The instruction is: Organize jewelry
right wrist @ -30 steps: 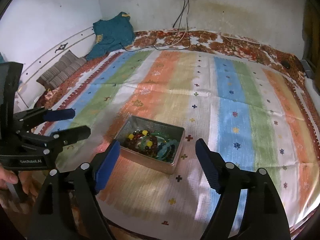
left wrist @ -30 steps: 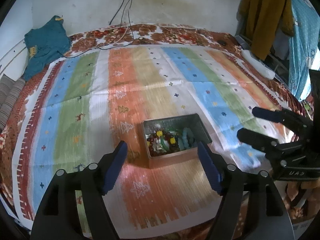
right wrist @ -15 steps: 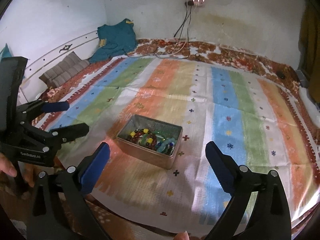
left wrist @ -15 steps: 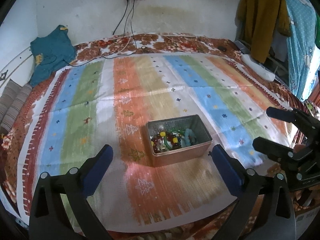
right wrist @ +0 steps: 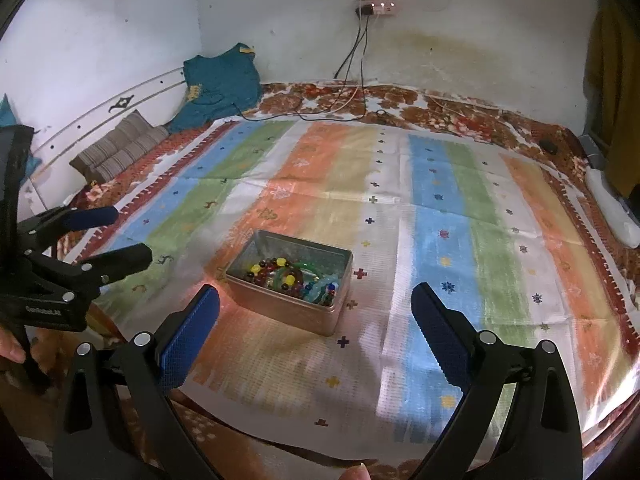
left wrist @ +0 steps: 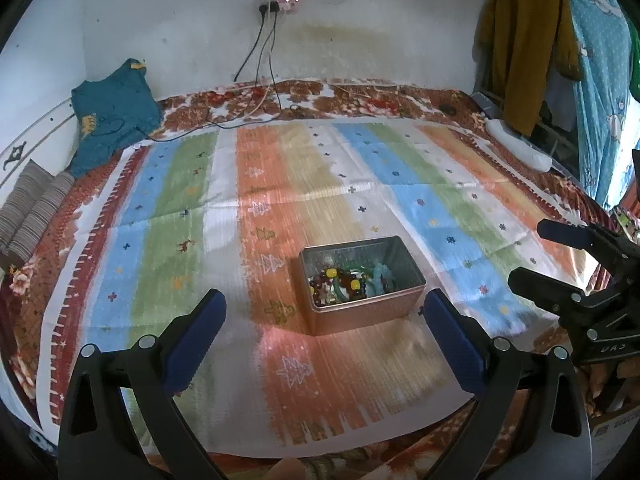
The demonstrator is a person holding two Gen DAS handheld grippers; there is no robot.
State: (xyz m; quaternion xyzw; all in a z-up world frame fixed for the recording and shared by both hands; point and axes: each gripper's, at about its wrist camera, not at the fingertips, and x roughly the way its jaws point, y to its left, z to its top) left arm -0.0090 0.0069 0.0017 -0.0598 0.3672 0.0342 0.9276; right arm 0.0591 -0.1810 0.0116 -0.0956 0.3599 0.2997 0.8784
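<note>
Item: open metal tin [left wrist: 362,284] of beaded jewelry [left wrist: 346,280], centre of frame on a striped spread [left wrist: 180,240]. Left gripper [left wrist: 324,336] and right gripper [right wrist: 316,336], lower frame, near the tin, not touching it; jaws wide apart, holding nothing.

we see a striped cloth [left wrist: 280,184] in orange, blue, green and white, a silvery tin [left wrist: 362,312] of red, yellow and teal beads [left wrist: 344,280], blue gripper pads [right wrist: 188,338]

Open metal tin [left wrist: 362,312]; beaded jewelry [left wrist: 344,282] inside
</note>
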